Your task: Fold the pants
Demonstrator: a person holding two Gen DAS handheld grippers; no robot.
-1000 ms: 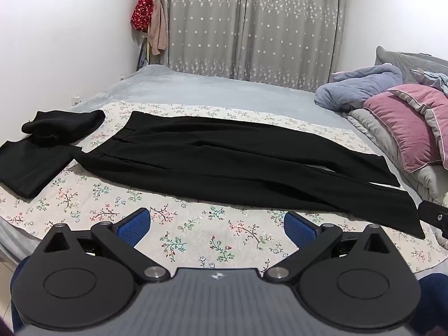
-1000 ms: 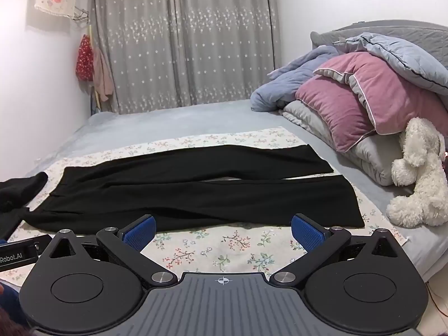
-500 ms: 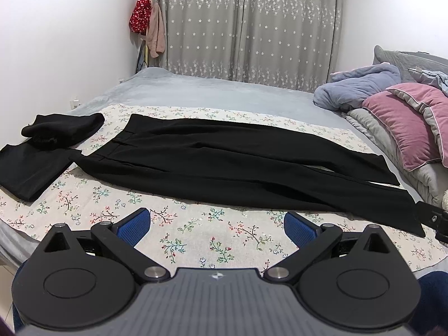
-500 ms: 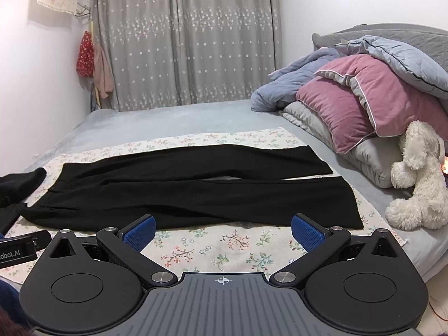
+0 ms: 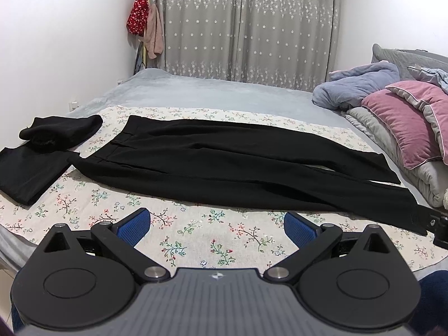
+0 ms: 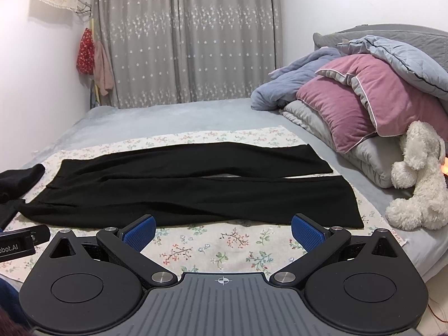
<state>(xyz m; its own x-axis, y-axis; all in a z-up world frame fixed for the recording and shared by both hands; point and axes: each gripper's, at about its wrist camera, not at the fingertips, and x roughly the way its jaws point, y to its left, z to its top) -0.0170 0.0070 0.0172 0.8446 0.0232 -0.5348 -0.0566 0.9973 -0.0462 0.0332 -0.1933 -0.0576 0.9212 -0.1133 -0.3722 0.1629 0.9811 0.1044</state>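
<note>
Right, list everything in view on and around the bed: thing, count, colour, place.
pants: 1, black, spread flat on the floral sheet, waist to the left, legs to the right
folded clothes: a small pile, black, left of the waistband
floral sheet: 1, cream with flowers, under the pants
bed: 1, grey cover
pillow: 1, pink, on the bedding heap at the right
quilt: 1, blue-grey, beside the pillow
stuffed toy: 1, white, right edge of the bed
curtains: grey with stars, back wall
hanging clothes: red and pink, left of the curtains
left gripper: open, above the sheet
right gripper: open, above the sheet
</note>
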